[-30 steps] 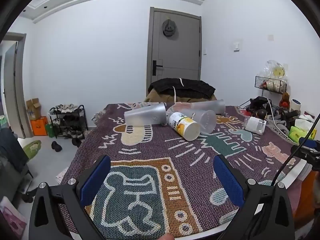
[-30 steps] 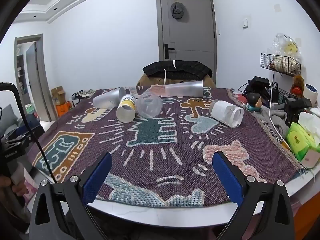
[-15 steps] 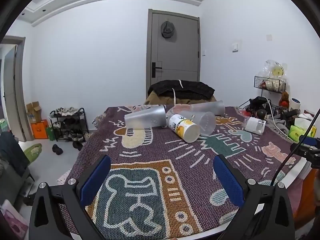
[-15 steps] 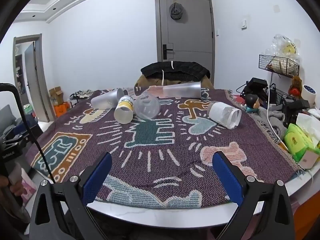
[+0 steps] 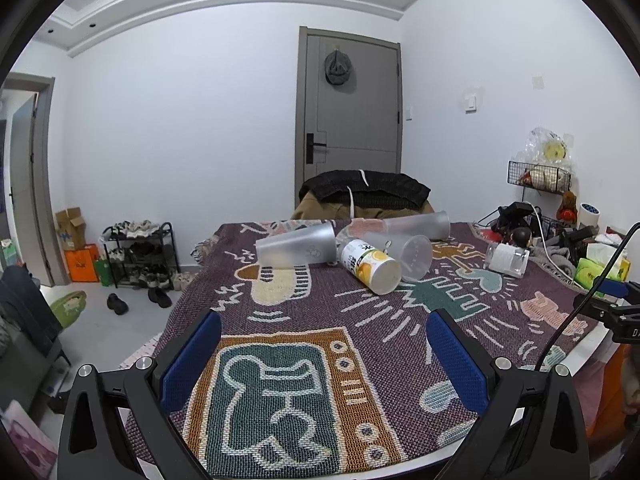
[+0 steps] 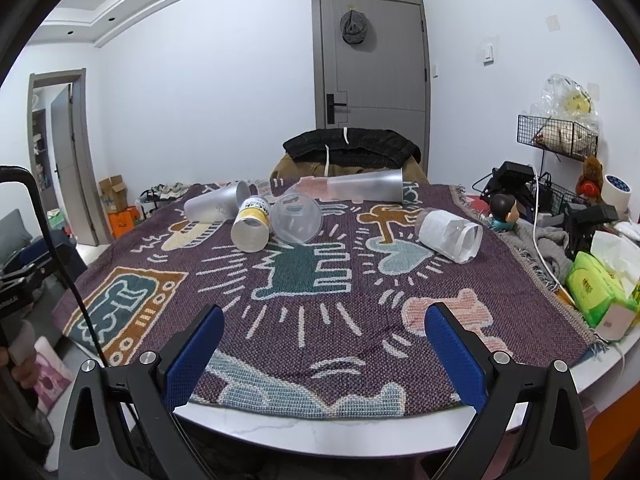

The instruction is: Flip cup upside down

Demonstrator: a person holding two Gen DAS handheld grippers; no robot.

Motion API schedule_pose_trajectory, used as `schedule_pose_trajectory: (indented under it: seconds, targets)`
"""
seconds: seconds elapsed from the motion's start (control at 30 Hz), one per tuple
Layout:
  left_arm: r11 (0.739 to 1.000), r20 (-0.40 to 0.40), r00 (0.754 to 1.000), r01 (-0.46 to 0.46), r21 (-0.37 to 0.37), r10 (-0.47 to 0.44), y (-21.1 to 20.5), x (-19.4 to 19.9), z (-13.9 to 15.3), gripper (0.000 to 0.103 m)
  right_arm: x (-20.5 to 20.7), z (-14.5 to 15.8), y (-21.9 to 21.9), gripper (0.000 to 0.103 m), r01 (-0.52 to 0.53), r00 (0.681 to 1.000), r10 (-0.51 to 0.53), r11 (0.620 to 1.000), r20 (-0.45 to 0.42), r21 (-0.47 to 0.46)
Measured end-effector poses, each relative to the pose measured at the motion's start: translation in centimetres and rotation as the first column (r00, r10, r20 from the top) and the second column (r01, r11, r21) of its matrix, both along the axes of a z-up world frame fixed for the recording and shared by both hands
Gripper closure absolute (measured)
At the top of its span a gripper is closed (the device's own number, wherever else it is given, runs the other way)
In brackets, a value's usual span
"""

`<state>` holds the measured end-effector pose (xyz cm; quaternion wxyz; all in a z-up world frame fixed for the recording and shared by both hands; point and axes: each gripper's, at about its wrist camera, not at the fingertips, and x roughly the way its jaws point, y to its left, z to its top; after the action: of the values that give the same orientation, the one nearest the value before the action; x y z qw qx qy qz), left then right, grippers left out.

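Right wrist view had the white-sleeved cup (image 6: pixel 448 238) on its side upper right, mouth toward the camera, nearest the wide-open, empty right tool (image 6: pixel 320 344); left tool (image 5: pixel 322 350) also gaped empty.

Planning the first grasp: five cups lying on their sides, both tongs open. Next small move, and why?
Probably advance the right tongs toward the paper-wrapped cup. It lies on its side on the blanket, apart from the clustered cups, so open fingers can straddle it without bumping a neighbour. Both tongs are open and empty, short of every cup; the left tongs can wait.
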<state>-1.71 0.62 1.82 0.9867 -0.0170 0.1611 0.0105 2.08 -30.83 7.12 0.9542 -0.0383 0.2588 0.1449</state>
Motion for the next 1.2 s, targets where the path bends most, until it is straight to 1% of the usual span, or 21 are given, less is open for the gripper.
schedule_pose_trajectory:
  seconds: [0.27,0.53,0.83,1.2]
  targets:
    - [1.000,0.001,1.000,0.007,0.031,-0.007,-0.42,-0.25,0.55,0.000,-0.27,0.41,0.06,0.002,-0.010,1.000,0.009,1.000,0.010,0.006]
    - [0.999,0.010,1.000,0.010,0.032,-0.011,-0.41,-0.56,0.86,0.000,-0.36,0.63,0.03,0.002,-0.007,1.000,0.007,1.000,0.016,0.004]
    - [1.000,-0.001,1.000,0.002,0.002,-0.002,0.39,-0.61,0.66,0.000,0.07,0.47,0.19,0.002,-0.010,1.000,0.011,1.000,-0.012,0.019]
    - [1.000,0.001,1.000,0.004,0.020,-0.004,0.05,-0.55,0.67,0.000,0.10,-0.05,0.49,0.002,-0.020,0.999,0.021,0.999,-0.029,0.025]
